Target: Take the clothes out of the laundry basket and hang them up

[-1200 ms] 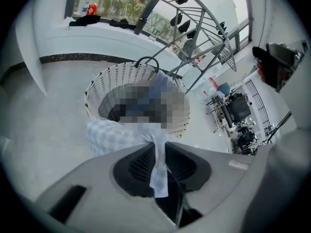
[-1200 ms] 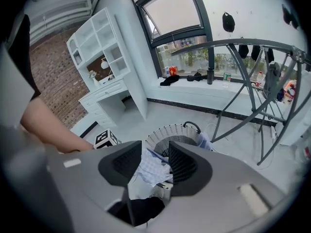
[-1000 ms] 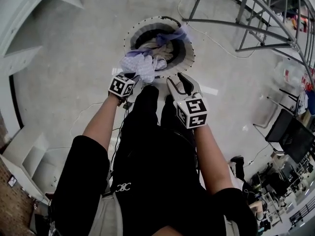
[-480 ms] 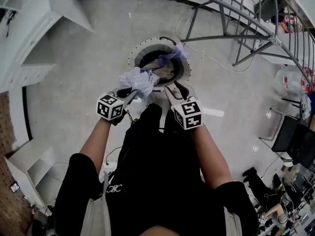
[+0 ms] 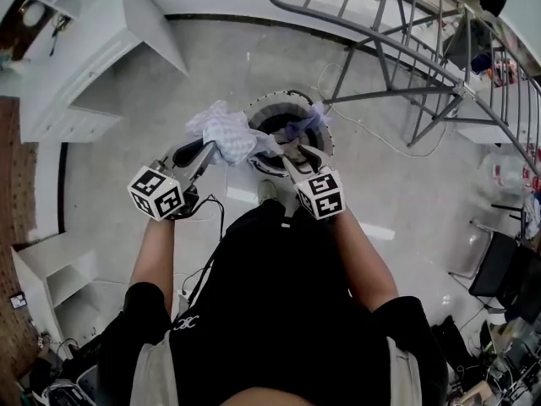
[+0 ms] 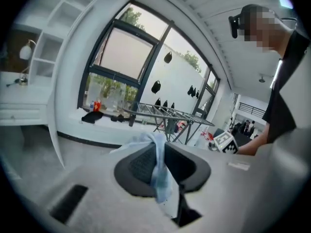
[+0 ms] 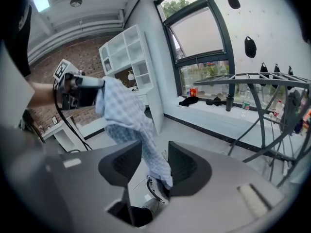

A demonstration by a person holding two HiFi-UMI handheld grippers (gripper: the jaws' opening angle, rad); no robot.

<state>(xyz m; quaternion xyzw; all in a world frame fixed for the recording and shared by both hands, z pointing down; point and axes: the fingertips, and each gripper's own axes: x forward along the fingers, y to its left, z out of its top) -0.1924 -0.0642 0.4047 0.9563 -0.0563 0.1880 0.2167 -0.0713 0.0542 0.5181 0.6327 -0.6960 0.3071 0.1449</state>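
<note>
Nearest the person, the left gripper (image 5: pixel 205 148) is held at the left, its jaws shut tight on a pale blue checked cloth (image 5: pixel 226 132). The cloth is bunched above that gripper and trails down to the right toward the laundry basket (image 5: pixel 287 97). The right gripper (image 5: pixel 304 154) is held just beside it. Its jaws stand apart and the hanging tail of the cloth passes between them, close against one pad but not pinched. Both grippers are raised over the near rim of the basket, which stands on the floor (image 5: pixel 211 57) just beyond the person's feet. More clothes, among them a lilac piece (image 5: pixel 306 125), are seen inside the basket.

To the left of the basket a broad stretch of bare floor is left open as far as the white shelf unit (image 5: pixel 93 74), whose slanted edge bounds that side. To the far right the room is closed off by the legs and curved top rail of the drying rack (image 5: pixel 461 87), set near the basket but apart from it. Beyond the rack a window sill carrying small dark items is seen in the gripper views.
</note>
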